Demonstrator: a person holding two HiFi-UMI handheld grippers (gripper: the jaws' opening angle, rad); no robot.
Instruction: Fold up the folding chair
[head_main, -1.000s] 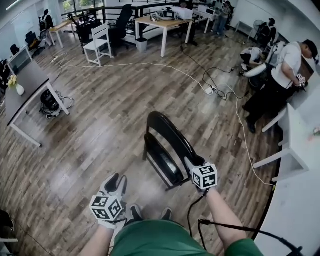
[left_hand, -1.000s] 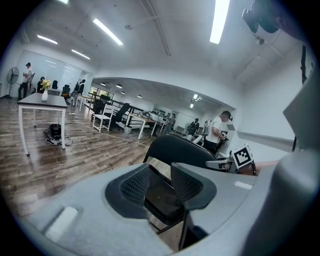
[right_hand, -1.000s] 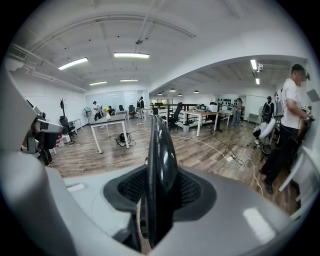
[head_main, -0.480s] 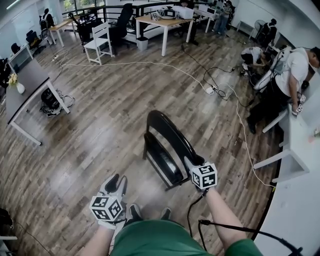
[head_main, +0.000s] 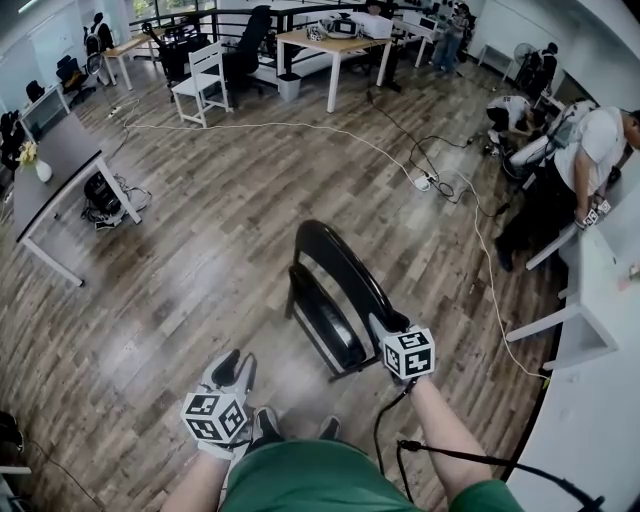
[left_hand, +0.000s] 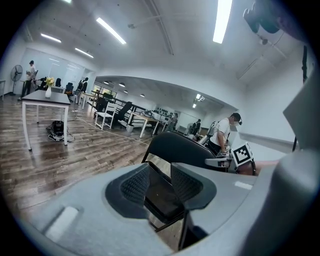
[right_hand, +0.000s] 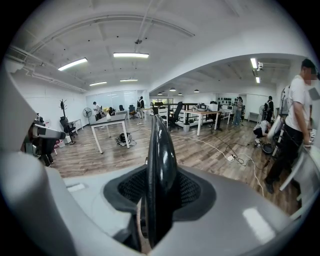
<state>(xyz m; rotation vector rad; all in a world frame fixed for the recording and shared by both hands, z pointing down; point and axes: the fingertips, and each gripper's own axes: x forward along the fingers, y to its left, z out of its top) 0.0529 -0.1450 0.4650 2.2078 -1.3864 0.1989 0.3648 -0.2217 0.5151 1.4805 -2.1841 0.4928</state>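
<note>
Folding chair (head_main: 335, 285), glossy black, is standing almost folded on the wood floor (head_main: 200, 270), open boards all round. Right gripper (head_main: 384, 326) is clamping its backrest edge; left gripper (head_main: 232, 368) is hovering nearby, jaws apart, empty.

white chair (head_main: 205, 82) — far left | white cable (head_main: 300, 127) — across floor (head_main: 200, 250) | person (head_main: 580, 165) right

A wood-plank floor (head_main: 200, 250) runs through an open office. A white-legged table (head_main: 335, 45) stands at the far end. A white chair (head_main: 205, 85) sits just left of it, a grey table (head_main: 60, 170) well left, and a white cable (head_main: 300, 128) trails in front. Strip lights (right_hand: 131, 55) cross the white ceiling.
</note>
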